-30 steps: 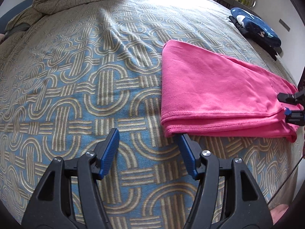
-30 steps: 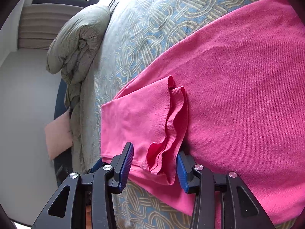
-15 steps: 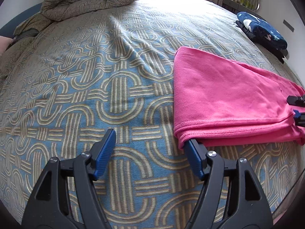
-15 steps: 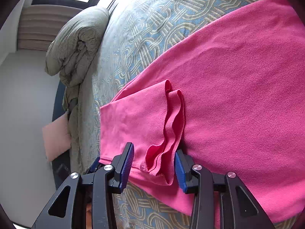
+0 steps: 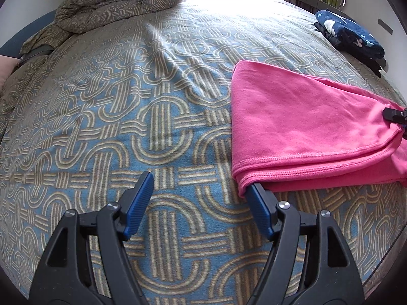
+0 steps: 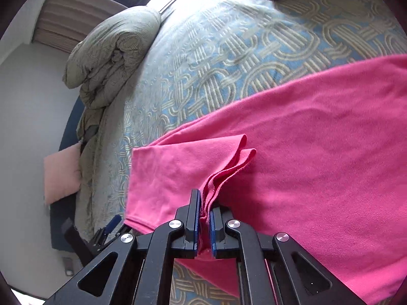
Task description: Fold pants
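Pink pants (image 5: 300, 124) lie folded on a patterned bedspread (image 5: 127, 117), at the right of the left wrist view. My left gripper (image 5: 201, 195) is open. Its right finger (image 5: 259, 203) has its tip under the near corner of the pants' hem; its left finger rests over bare bedspread. My right gripper (image 6: 203, 203) is shut on the ribbed waistband (image 6: 226, 170) of the pants (image 6: 318, 152), which stands bunched between the pads. The right gripper also shows at the right edge of the left wrist view (image 5: 396, 117).
A rumpled duvet (image 5: 122, 2) is heaped at the far end of the bed, also in the right wrist view (image 6: 109, 58). A dark blue folded garment with stars (image 5: 351, 33) lies at the far right. A pink pillow (image 6: 61, 175) sits beside the bed.
My right gripper closed on the waistband, which it only straddled before. My left gripper slid its right finger under the corner of the hem.
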